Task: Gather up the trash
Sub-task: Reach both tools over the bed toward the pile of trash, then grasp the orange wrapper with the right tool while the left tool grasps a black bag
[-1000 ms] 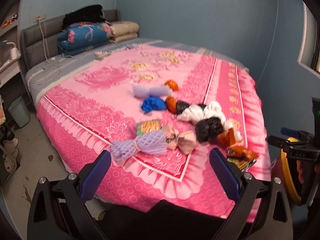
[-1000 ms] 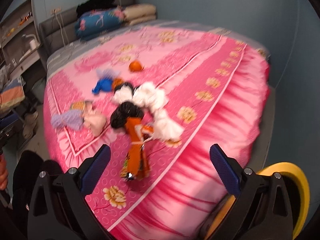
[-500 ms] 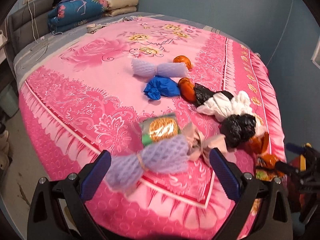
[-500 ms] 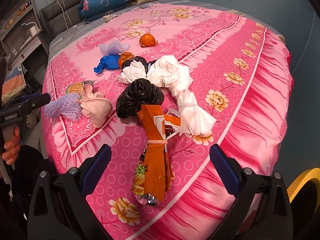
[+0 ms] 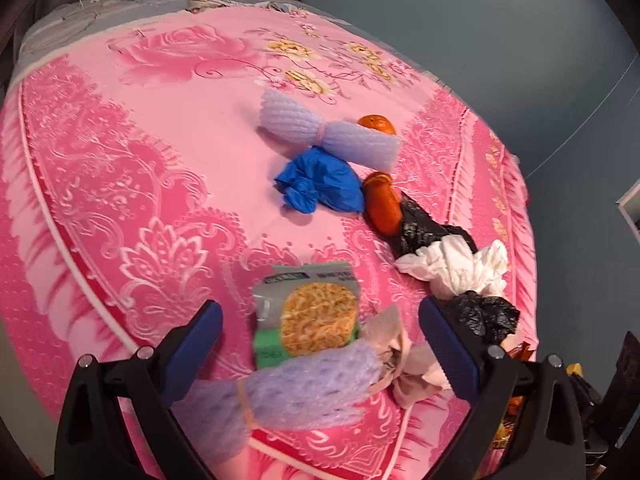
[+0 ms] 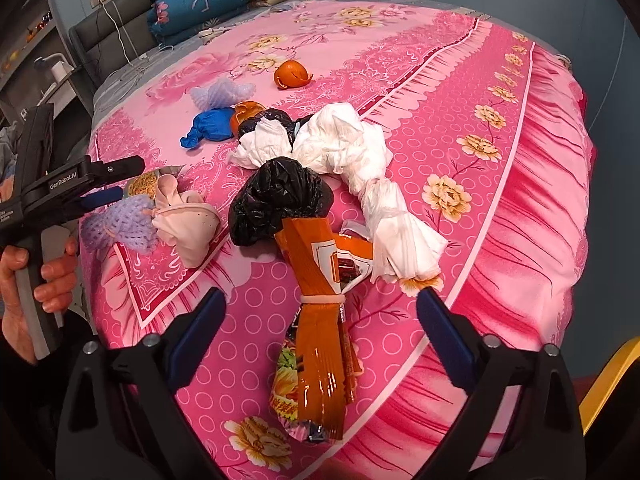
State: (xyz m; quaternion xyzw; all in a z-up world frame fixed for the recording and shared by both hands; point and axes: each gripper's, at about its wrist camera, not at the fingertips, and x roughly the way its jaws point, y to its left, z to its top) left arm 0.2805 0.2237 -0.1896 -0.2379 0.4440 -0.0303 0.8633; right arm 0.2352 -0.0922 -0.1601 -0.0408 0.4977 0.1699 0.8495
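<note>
Seen first from the left wrist, the left tongs (image 5: 320, 330) stand wide above a bed with a pink floral cover (image 5: 120, 160), their blue pads touching nothing; between them lie a green-and-grey instant-noodle packet (image 5: 308, 316), a lilac foam fruit net tied at the middle (image 5: 296, 396) and a crumpled pale pink wrapper (image 5: 404, 364) just beside it. Farther up the cover sit a second lilac foam net (image 5: 320, 134), a crumpled blue plastic bag (image 5: 320, 186), an orange peel (image 5: 376, 124) behind that net, another orange peel (image 5: 384, 204) touching a black plastic bag (image 5: 424, 230), and a knotted white plastic bag (image 5: 460, 268). From the right wrist, the right tongs (image 6: 320, 312) are wide but closing, their pads on either side of an orange snack wrapper bound with a rubber band (image 6: 320, 308) and not yet pressing it; the wrapper lies near the bed's edge, its upper end touching a bunched black plastic bag (image 6: 276, 200) beside the knotted white bag (image 6: 348, 148). At far left a person's hand (image 6: 36, 272) grips the handle of the left tongs (image 6: 104, 184) over the lilac net (image 6: 120, 224).
</note>
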